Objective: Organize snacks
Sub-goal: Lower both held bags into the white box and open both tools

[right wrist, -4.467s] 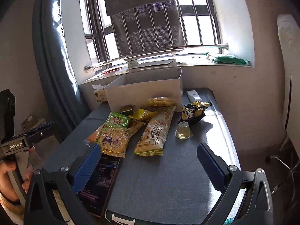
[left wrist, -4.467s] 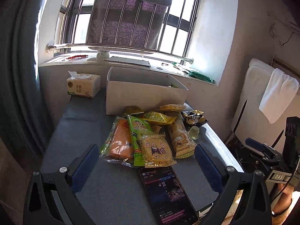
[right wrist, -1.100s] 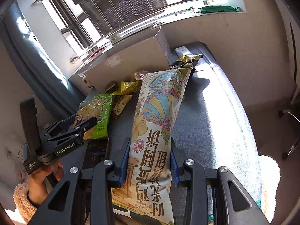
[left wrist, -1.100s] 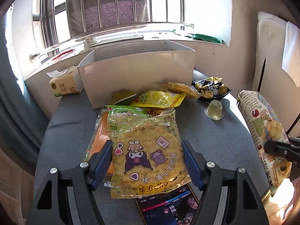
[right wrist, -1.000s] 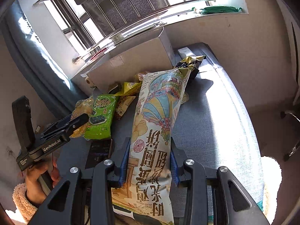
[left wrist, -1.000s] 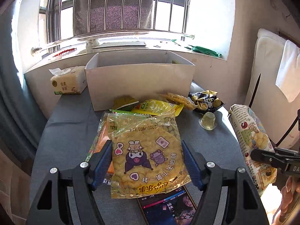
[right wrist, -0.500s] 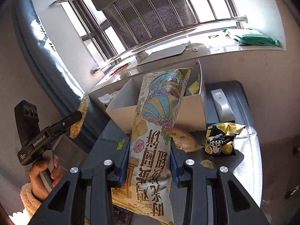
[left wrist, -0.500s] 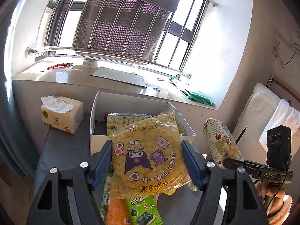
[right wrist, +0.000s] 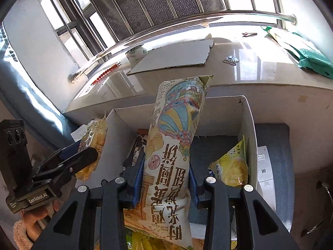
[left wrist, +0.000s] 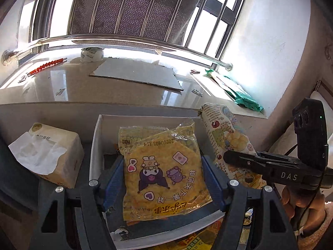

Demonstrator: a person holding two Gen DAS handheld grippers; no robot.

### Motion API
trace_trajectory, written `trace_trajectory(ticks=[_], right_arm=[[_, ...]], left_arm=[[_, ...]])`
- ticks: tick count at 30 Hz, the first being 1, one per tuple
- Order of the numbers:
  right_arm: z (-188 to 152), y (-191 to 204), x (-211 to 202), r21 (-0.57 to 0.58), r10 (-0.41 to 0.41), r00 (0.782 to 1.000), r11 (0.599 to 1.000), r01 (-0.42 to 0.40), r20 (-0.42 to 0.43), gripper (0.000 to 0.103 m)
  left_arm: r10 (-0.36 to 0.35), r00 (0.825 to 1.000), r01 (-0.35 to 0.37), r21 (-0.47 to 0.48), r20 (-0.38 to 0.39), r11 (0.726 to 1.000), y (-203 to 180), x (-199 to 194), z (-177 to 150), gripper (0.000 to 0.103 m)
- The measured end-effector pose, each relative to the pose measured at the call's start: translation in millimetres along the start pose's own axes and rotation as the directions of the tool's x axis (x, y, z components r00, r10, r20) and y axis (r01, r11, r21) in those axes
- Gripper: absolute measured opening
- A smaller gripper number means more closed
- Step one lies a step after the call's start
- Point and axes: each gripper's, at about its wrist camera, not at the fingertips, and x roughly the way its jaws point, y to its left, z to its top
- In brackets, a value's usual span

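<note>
Both hand-held grippers risen — over box

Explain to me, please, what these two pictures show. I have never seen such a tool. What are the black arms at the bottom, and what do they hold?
There is no robot here. A person holds a hand tool with two fingers in each hand, and each tool carries a wide-angle camera that looks along its fingers.

The left tool's picture shows the left gripper shut on a yellow corn snack bag with cartoon figures. The right tool's picture shows the right gripper shut on a long biscuit bag with a balloon drawing. Each picture also shows the other tool from the side.

Both bags hang over an open white cardboard box, which already holds a yellow packet. A tissue pack stands left of the box, below a windowsill.
</note>
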Motion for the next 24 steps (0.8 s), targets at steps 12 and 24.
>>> trace_trajectory(ticks=[12, 24], right_arm=[[1, -1, 27, -0.003, -0.048, 0.999, 0.999, 0.048, -0.014, 0.103], [-27, 13, -43, -0.029, 0.002, 0.992, 1.0, 0.001, 0.127, 0.103]], left_arm=[[0.013, 0.998, -0.015, -0.03, -0.062, 0.999, 20, 16, -13, 0.103], [0.047, 0.998, -0.047, 0.003, 0.031, 0.999, 11, -49, -36, 0.103]])
